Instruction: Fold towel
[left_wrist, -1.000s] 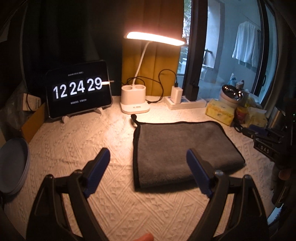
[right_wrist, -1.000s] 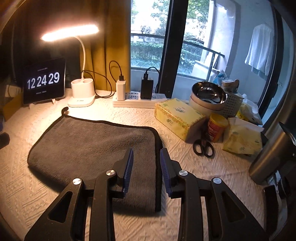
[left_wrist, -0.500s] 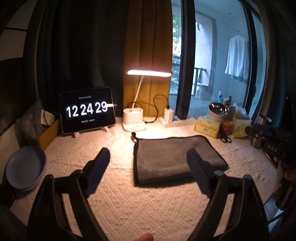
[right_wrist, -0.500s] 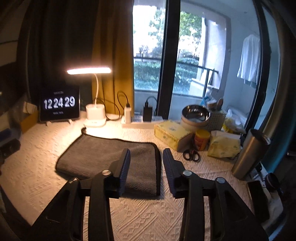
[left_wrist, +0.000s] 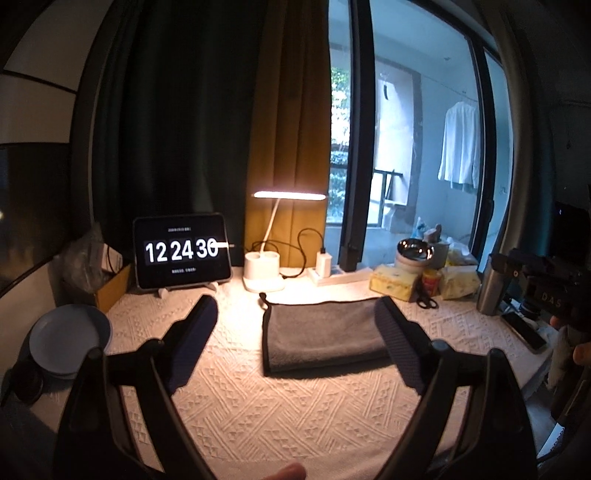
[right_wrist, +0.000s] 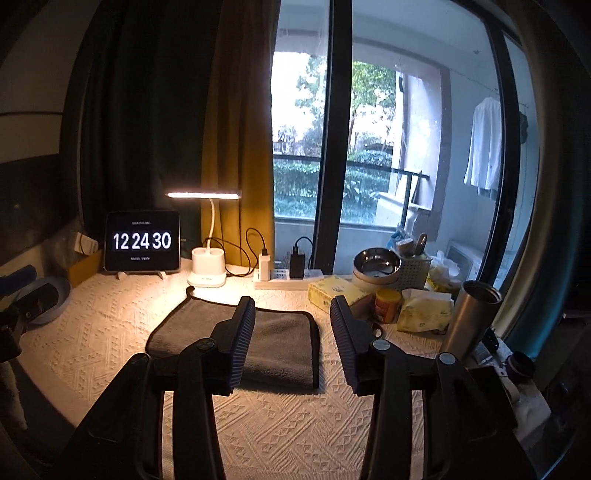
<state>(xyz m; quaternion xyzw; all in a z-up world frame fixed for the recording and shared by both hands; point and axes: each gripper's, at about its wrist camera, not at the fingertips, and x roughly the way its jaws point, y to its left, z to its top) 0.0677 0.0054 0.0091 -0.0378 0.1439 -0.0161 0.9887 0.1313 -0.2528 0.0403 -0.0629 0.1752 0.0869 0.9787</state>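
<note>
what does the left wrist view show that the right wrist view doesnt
Only the left wrist view shows the stacked plates whole at the table's left edge, the scissors clearly, and a phone lying past the steel cup.

Only the right wrist view shows the black charger on the power strip, the white basket behind the steel bowl, and the trees outside.

Both show the folded grey towel, the clock, the lit lamp, the yellow tissue box, the hanging shirt, and an open tool: left, right.
</note>
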